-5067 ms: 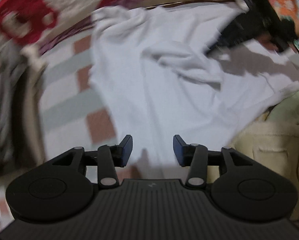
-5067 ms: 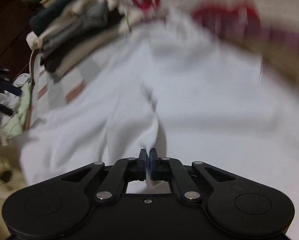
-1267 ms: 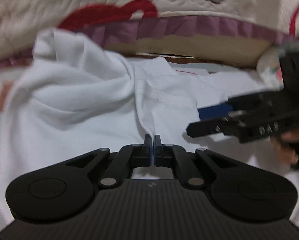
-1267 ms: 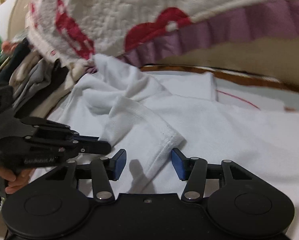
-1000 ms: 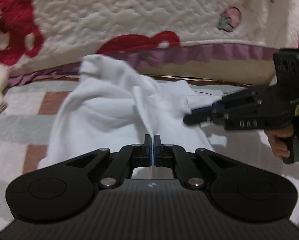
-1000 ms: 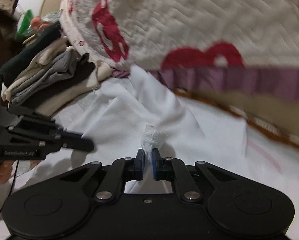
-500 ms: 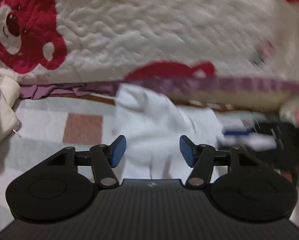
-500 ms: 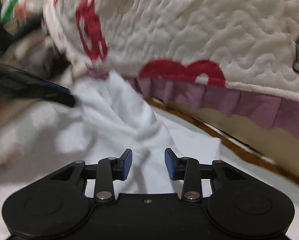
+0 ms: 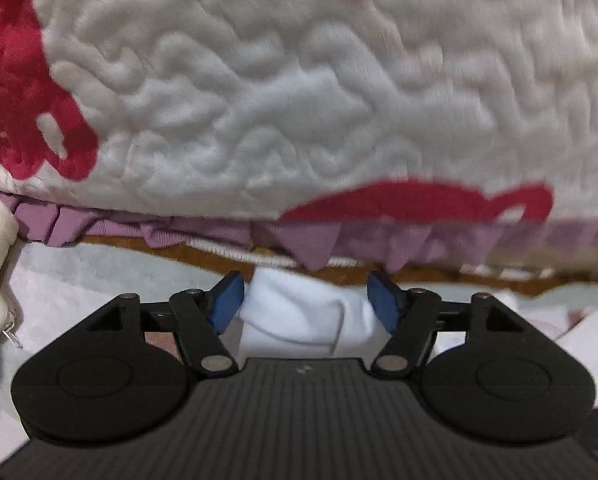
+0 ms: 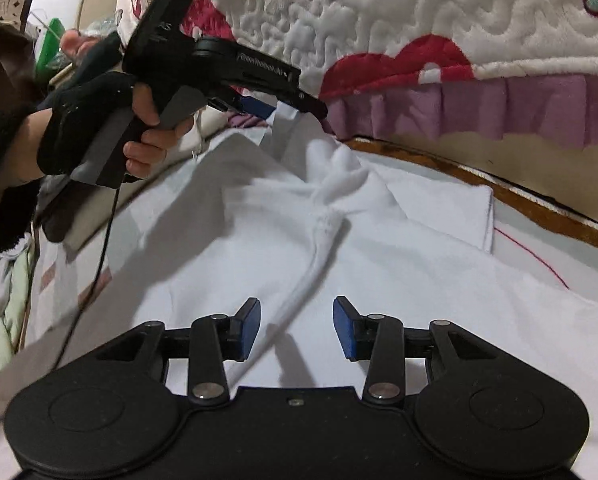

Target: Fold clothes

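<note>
Evidently both claws are letting go so the white garment can settle flat on the bed for its next fold. The right claw is spreading its blue pads, and a rolled ridge of cloth runs up between them toward twelve o'clock without either pad pressing it. At about ten o'clock in the right wrist view, the left claw, held in a gloved hand, is also opening, with a white corner of the garment lying loose between its pads, probably just dropped near the far edge. The quilted blanket with its purple frill hangs close behind, which likely limits how far the cloth can be laid out.
</note>
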Motion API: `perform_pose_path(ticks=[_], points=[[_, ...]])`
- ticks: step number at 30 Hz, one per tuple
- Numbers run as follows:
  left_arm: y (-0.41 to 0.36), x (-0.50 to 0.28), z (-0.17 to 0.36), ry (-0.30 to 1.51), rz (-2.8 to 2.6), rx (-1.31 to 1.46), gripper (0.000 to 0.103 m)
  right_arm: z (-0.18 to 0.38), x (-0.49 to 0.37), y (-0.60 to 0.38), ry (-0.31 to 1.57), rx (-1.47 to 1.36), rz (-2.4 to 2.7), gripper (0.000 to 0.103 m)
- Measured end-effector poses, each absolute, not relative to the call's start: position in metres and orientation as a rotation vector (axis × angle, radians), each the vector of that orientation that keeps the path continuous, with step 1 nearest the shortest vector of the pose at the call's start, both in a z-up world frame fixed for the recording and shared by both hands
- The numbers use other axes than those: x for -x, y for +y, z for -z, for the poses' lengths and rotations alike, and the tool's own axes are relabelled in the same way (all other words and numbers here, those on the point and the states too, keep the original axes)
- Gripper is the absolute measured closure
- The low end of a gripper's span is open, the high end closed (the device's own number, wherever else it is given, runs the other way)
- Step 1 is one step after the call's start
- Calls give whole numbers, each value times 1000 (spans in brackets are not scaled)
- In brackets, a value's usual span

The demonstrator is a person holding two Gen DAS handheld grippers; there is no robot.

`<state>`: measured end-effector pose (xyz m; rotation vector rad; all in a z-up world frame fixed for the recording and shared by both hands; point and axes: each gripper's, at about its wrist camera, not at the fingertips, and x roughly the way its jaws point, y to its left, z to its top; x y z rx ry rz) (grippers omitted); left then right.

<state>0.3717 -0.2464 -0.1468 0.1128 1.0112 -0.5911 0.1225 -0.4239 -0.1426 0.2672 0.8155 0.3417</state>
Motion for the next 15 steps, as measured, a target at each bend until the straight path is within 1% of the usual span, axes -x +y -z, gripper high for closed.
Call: perform_pose_path(ticks=[2, 3, 5, 7, 8, 9, 10, 11, 12, 15], points=[[-242, -377, 161, 1112, 542, -34, 30, 144, -122, -425, 815, -298, -334, 57], [-237, -379, 167, 1160, 511, 37, 27, 145, -122, -425, 815, -313, -331, 57], [-229, -381, 171, 1194, 490, 131, 25, 146, -119, -425, 804, -359, -328, 58], [-223, -380, 173, 1218, 493, 187, 28, 144, -115, -422, 776, -417, -350, 58], [-222, -379, 173, 1211, 510, 180, 37, 143, -114, -419, 767, -425, -357, 58], [-223, -375, 171, 1192, 539, 152, 60, 142, -113, -416, 758, -432, -364, 58], [-223, -372, 170, 1169, 570, 120, 71, 141, -112, -413, 748, -440, -371, 58], [-226, -362, 164, 1112, 604, 53, 77, 141, -115, -411, 755, -445, -382, 58], [-230, -352, 158, 1045, 637, -23, 81, 141, -118, -408, 762, -451, -394, 58], [-237, -307, 130, 814, 744, -169, 81, 143, -129, -401, 765, -464, -435, 58]])
